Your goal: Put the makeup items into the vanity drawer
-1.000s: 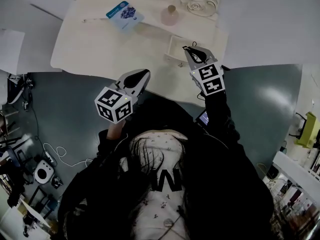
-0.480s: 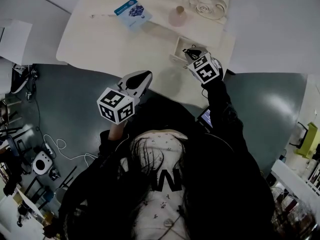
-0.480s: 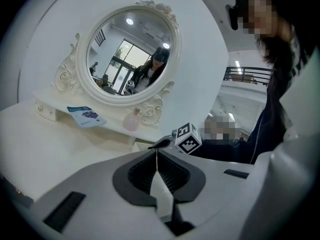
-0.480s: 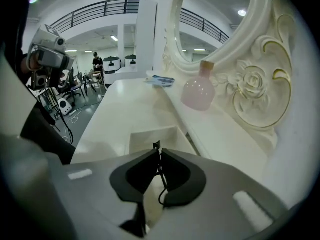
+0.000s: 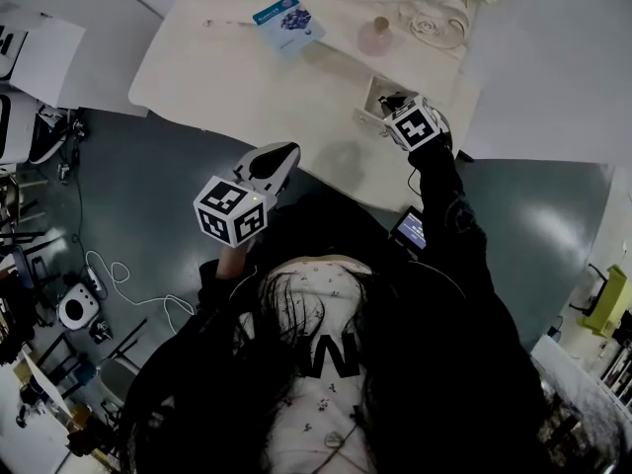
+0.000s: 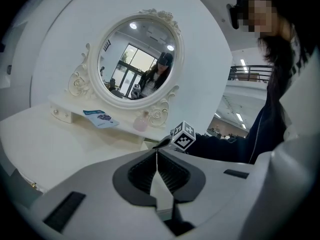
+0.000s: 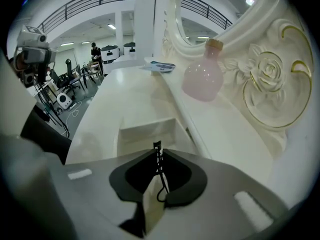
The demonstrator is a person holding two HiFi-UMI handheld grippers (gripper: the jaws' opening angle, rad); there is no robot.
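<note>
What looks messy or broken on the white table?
Nothing stands out. The pink bottle stands upright, the blue packet lies flat, and nothing looks spilled. The drawer is open, and the right gripper is right by it, shut on a thin black item, which fits the tidying job.

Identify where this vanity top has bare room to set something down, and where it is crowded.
Widest bare patch: left and front of the vanity top, from the blue packet to the front edge. Smaller gap between packet and pink bottle. Crowded at the right: the open drawer, with the right gripper at it, in front of the bottle.
</note>
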